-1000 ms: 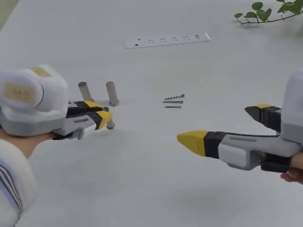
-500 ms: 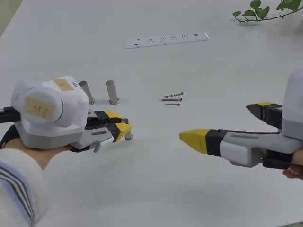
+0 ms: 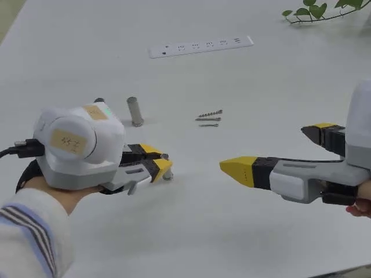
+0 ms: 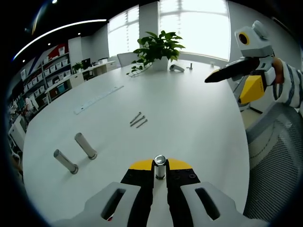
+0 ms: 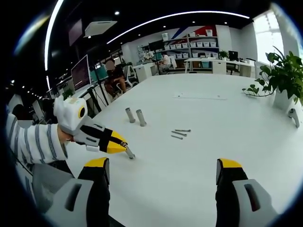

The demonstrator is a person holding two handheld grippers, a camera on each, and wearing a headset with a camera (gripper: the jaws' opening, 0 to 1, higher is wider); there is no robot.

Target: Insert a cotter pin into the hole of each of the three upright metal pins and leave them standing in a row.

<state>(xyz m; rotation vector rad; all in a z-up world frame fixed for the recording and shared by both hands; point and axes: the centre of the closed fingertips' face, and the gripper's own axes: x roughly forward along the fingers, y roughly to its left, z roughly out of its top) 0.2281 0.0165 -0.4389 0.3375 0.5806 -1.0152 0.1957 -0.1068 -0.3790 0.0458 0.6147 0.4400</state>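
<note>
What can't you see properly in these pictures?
- Head view: the left hand-held gripper hides most of the leftmost metal pin.
- Left gripper view: its jaws cover the held pin in its lower part.
- Head view: cotter pins too small to show shape.
- The top edge there cuts off the plant.

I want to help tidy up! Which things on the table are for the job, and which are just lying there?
For the job: metal pin in the left gripper, two standing metal pins, three cotter pins.
Just lying about: power strip, plant.
</note>
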